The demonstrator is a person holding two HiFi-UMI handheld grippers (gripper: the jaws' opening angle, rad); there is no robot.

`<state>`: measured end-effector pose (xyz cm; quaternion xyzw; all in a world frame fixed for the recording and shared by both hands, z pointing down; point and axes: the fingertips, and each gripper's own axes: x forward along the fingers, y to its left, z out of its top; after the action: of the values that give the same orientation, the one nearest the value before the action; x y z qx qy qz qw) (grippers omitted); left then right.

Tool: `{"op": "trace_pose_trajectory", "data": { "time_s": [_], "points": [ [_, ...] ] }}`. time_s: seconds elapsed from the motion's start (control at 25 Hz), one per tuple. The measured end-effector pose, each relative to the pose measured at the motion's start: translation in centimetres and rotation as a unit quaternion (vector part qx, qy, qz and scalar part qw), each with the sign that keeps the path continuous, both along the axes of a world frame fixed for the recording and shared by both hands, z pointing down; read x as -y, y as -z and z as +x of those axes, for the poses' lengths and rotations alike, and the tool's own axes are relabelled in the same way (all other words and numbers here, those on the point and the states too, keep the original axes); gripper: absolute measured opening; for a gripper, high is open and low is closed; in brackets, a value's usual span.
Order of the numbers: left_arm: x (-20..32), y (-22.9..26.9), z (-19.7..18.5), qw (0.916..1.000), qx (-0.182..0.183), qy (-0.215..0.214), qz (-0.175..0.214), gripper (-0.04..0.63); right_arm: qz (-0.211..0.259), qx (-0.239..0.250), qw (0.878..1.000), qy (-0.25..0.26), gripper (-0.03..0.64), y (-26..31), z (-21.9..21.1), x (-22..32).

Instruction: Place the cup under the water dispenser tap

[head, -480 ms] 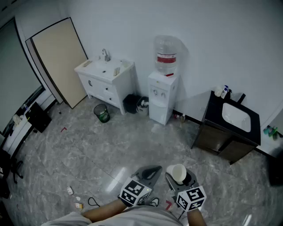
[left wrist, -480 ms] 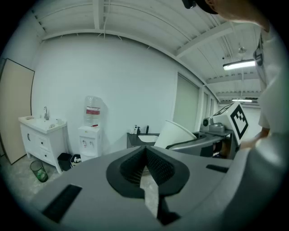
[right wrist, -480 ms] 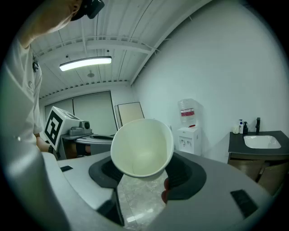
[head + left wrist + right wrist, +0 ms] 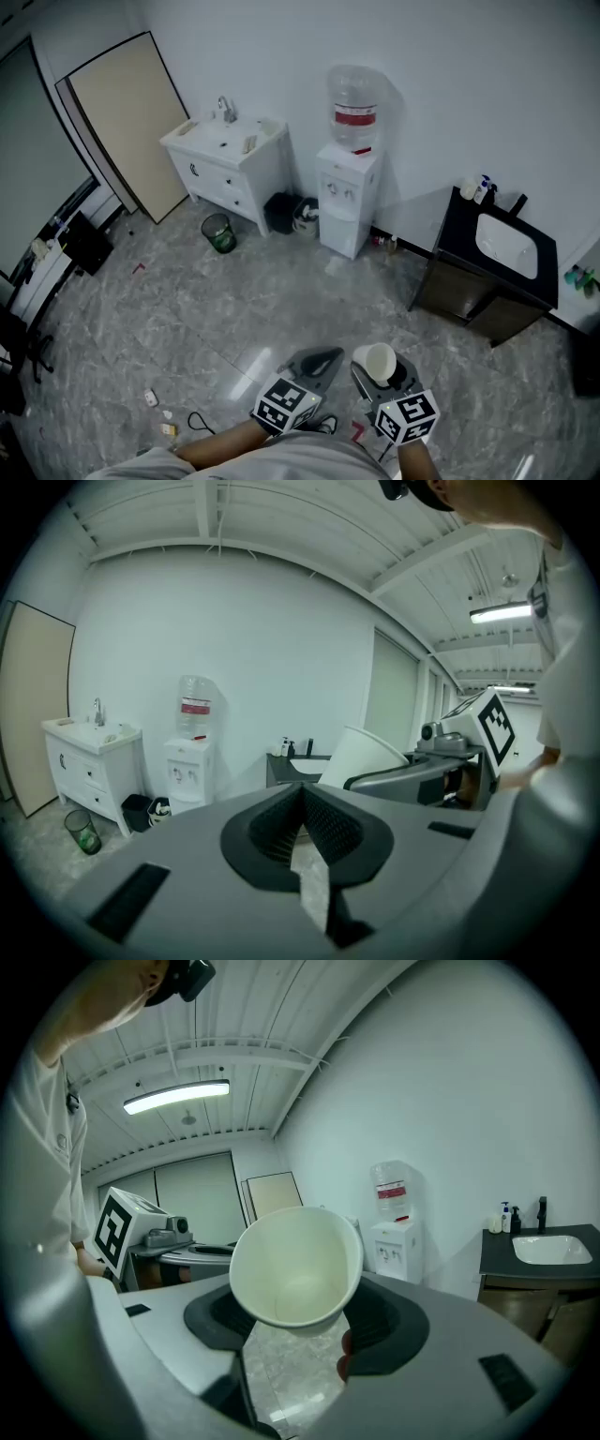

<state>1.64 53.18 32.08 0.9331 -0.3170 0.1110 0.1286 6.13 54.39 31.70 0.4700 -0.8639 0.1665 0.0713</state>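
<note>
- The right claw (image 4: 300,1321) pinches a white paper cup (image 4: 298,1265) by its lower wall. The cup is tilted, with its open mouth towards the claw's own camera and nothing visible inside.
- The left claw (image 4: 302,803) is pressed together with nothing in it. It is held just left of the right claw, and both are low and near the person over the grey marbled floor (image 4: 281,309).
- The water dispenser (image 4: 349,202) stands against the far wall (image 4: 469,94), well apart from the cup. It is white and carries a clear bottle (image 4: 355,103) with a red label on top.
- Left of the dispenser is a white sink cabinet (image 4: 230,159), with a green bin (image 4: 219,232) on the floor just in front of it.
- To the right, a black sink cabinet (image 4: 497,272) stands against the same wall.
</note>
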Motion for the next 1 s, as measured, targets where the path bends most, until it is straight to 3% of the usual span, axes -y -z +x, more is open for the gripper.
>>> {"op": "trace_pose_trajectory", "data": {
  "time_s": [0.4,0.68,1.0],
  "points": [
    [8.0,-2.0,-2.5,0.9998,0.002,0.021,-0.005,0.006,-0.003,-0.022,1.000,0.018,0.275,-1.4,-2.5,7.8],
    [20.9,-2.8,-6.1,0.9997,0.001,0.016,0.020,0.006,-0.006,-0.038,0.999,0.006,0.275,-2.6,-5.6,21.1],
    [35.4,-2.0,-9.0,0.9987,0.001,-0.020,0.047,0.006,-0.015,-0.047,0.999,-0.018,0.275,-3.2,-8.8,35.3]
  ]
}}
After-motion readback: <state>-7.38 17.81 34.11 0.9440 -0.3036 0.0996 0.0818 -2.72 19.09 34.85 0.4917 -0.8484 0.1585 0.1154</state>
